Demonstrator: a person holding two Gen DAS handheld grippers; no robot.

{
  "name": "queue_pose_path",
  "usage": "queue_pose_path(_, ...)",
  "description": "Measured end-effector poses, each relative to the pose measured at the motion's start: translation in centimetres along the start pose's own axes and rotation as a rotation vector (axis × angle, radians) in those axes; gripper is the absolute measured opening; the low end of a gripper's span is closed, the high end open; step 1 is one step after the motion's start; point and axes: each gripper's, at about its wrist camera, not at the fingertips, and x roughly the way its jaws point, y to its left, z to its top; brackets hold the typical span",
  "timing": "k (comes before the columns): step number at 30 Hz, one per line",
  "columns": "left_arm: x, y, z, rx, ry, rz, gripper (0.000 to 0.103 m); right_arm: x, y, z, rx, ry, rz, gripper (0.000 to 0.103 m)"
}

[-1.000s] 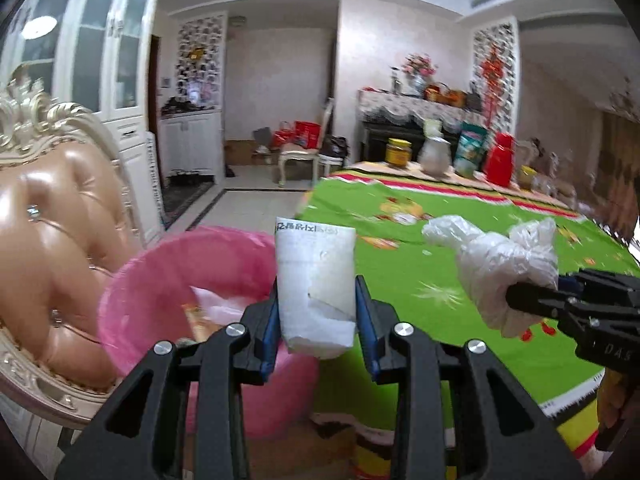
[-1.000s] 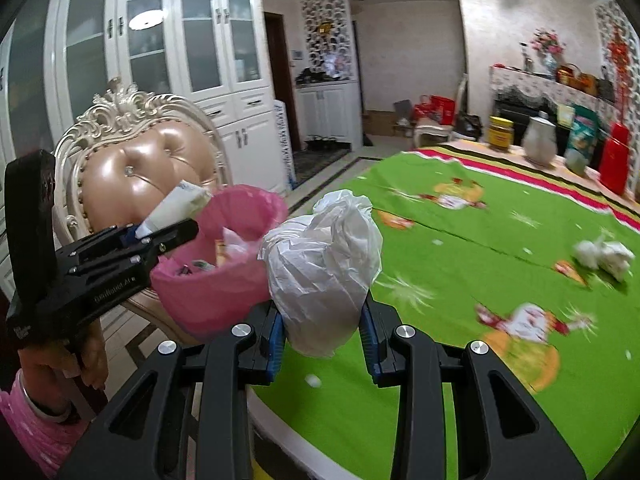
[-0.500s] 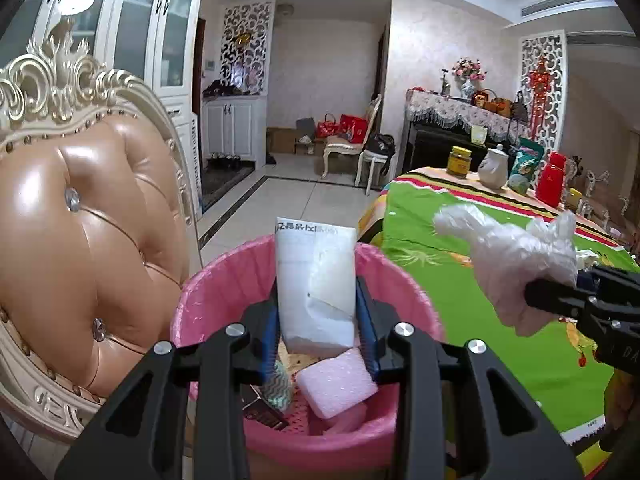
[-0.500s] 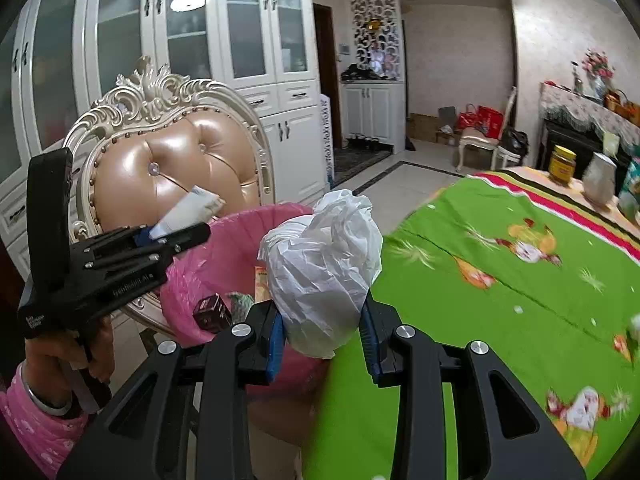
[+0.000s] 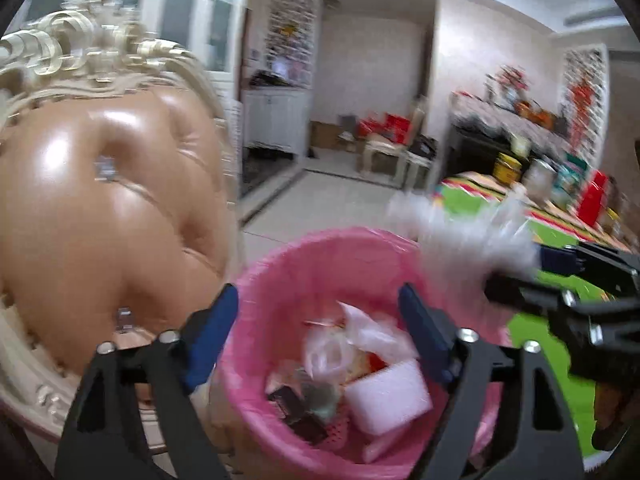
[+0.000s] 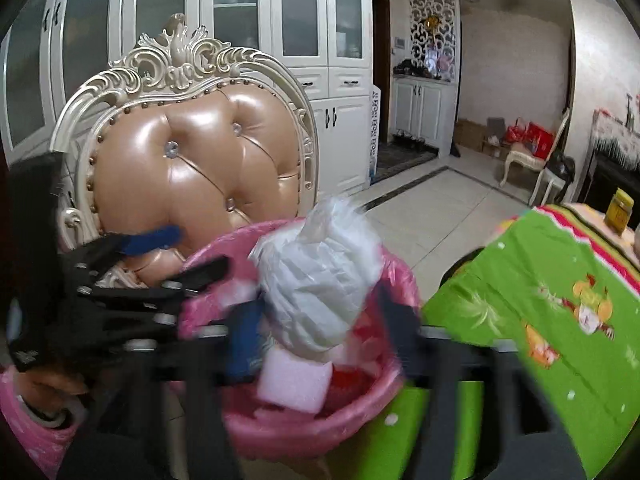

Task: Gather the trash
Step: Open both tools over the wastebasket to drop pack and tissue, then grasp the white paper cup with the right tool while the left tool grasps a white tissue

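Both grippers, left gripper (image 5: 318, 320) and right gripper (image 6: 316, 320), are black angular plastic frames with silver screws and dark blue finger pads (image 5: 212, 332); the hand (image 6: 48, 384) wears a pink sleeve (image 6: 28, 436).

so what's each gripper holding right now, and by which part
The left gripper is open and holds nothing. The right gripper is over the pink bin with the crumpled white plastic bag between its fingers at the bag's lower end; blur hides whether it grips.
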Motion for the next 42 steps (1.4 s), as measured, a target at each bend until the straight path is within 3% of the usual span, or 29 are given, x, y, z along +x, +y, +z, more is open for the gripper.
queue_pose_path(3,-0.9,1.2,-0.2,-0.014,-0.008,0.020,0.087,-1.0,-1.1,-0.3,0.040,-0.026,0.016,0.069)
queue_pose_path(8,-3.1,0.8,-1.0,0.026,-0.038,0.080,0.096,-4.6,-2.5,-1.9,0.034,-0.051,-0.029,0.069)
queue_pose_path(14,-5.7,-4.0,-0.6,0.065,-0.076,-0.052,0.098,-9.9,-5.3,-5.5,0.039,-0.042,-0.121,0.069)
queue_pose_path(20,-5.9,-15.0,-1.0,0.233,-0.064,-0.225,0.098,-15.7,-10.6,-10.1,0.108,-0.037,-0.258,0.070)
queue_pose_path(28,-4.0,-32.1,-3.5,0.412,0.029,-0.438,0.098,-24.3,-21.2,-17.2,0.310,-0.016,-0.502,0.070)
queue_pose_path(35,-2.0,-42.3,-4.9,0.463,0.105,-0.535,0.098,-28.7,-27.4,-21.2,0.430,0.017,-0.619,0.073)
queue_pose_path(42,0.5,-47.9,-5.5,0.482,0.131,-0.532,0.098,-29.8,-32.7,-24.1,0.524,0.061,-0.666,0.074)
